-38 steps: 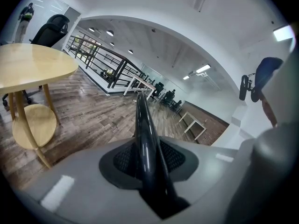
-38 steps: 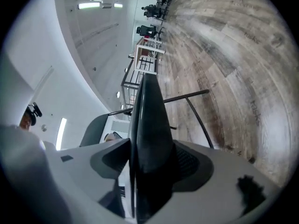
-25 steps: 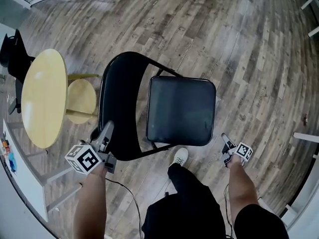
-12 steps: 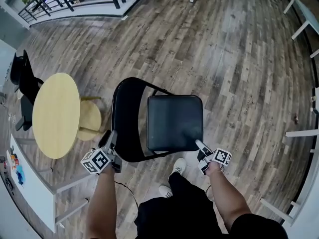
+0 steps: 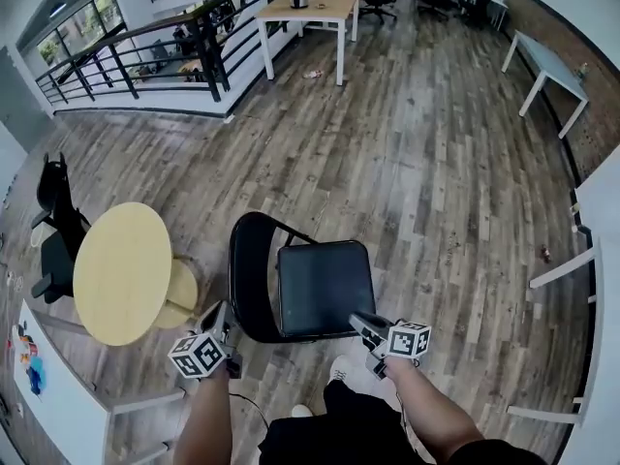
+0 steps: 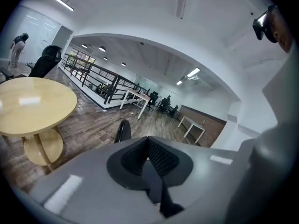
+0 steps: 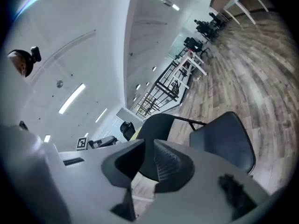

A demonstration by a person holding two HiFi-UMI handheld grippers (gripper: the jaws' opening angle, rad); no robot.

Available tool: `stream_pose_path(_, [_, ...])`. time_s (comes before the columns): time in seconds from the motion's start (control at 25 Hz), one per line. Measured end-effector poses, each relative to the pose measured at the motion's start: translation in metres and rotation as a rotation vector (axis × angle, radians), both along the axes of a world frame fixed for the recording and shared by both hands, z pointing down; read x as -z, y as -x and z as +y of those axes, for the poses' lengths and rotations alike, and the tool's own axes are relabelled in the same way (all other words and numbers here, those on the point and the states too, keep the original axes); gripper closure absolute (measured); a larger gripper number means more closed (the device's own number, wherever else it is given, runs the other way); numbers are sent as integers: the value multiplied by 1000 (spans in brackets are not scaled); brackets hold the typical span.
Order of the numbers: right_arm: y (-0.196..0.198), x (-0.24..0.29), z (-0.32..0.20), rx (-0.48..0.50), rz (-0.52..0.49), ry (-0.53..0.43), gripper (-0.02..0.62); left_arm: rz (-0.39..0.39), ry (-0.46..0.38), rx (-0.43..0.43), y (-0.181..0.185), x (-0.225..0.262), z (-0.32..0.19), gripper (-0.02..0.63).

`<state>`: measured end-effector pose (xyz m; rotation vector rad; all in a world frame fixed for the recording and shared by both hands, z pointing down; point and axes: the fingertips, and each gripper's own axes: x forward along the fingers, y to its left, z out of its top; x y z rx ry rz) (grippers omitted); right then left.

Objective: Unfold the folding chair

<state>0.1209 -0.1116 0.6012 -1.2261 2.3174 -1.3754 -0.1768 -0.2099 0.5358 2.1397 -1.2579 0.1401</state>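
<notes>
The black folding chair stands unfolded on the wood floor, its seat (image 5: 322, 287) level and its backrest (image 5: 248, 271) to the left of it. My left gripper (image 5: 221, 311) hangs just short of the backrest's near edge. It has just closed and is shut on nothing (image 6: 148, 143). My right gripper (image 5: 356, 321) hovers over the seat's near right corner without touching it. Its jaws have just been closing, and a narrow empty gap remains between them (image 7: 148, 149). The right gripper view shows the seat (image 7: 225, 141) and backrest (image 7: 159, 124) beyond the jaws.
A round yellow table (image 5: 121, 271) stands left of the chair, with a black office chair (image 5: 53, 223) behind it. A black railing (image 5: 174, 51) and a wooden desk (image 5: 310, 6) lie farther off. White tables (image 5: 547, 64) line the right side. My shoe (image 5: 339, 368) is under the seat's front.
Both hands have risen, the right one much more, from beside the seat's corner to over it. Both pairs of jaws have narrowed. The chair has not moved.
</notes>
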Motion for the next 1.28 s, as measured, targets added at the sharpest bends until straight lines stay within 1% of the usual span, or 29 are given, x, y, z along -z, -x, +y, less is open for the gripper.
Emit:
stream_pose_path(0.08, [15, 29, 12, -3, 21, -54, 571, 17, -8, -25, 3, 12, 18, 598])
stream_pose_path(0.12, [22, 42, 19, -7, 15, -74, 586, 11, -9, -41, 5, 16, 27, 598])
stream_pose_path(0.16, [29, 54, 26, -13, 3, -90, 587, -11, -5, -62, 7, 19, 38, 598])
stream_pose_path(0.24, [42, 77, 41, -25, -22, -119, 588, -85, 20, -118, 8, 20, 63, 600])
stream_pose_path(0.32, [58, 99, 57, -29, -16, -159, 588, -150, 42, -183, 9, 21, 92, 599])
stream_pose_path(0.36, [68, 110, 67, -19, 18, -181, 588, -166, 44, -215, 11, 22, 107, 598])
stream_pose_path(0.4, [80, 117, 78, 2, 80, -202, 588, -171, 40, -244, 12, 25, 121, 600])
stream_pose_path(0.48, [100, 128, 102, 58, 243, -235, 589, -159, 17, -292, 13, 33, 147, 598])
stream_pose_path(0.52, [108, 133, 114, 78, 308, -249, 589, -149, -1, -309, 12, 40, 157, 599])
stream_pose_path(0.56, [113, 138, 125, 90, 351, -260, 589, -140, -17, -322, 12, 47, 167, 600])
stream_pose_path(0.64, [123, 147, 146, 92, 382, -273, 591, -124, -40, -337, 15, 62, 186, 600])
stream_pose_path(0.8, [136, 161, 180, 64, 387, -288, 591, -78, -63, -351, 22, 87, 218, 600])
stream_pose_path(0.92, [139, 173, 199, 63, 379, -300, 591, -68, -88, -366, 19, 102, 245, 600])
stream_pose_path(1.08, [137, 185, 210, 68, 383, -321, 591, -69, -111, -377, 10, 107, 268, 600])
stream_pose_path(1.28, [129, 192, 214, 93, 418, -328, 591, -58, -97, -342, 4, 104, 280, 600])
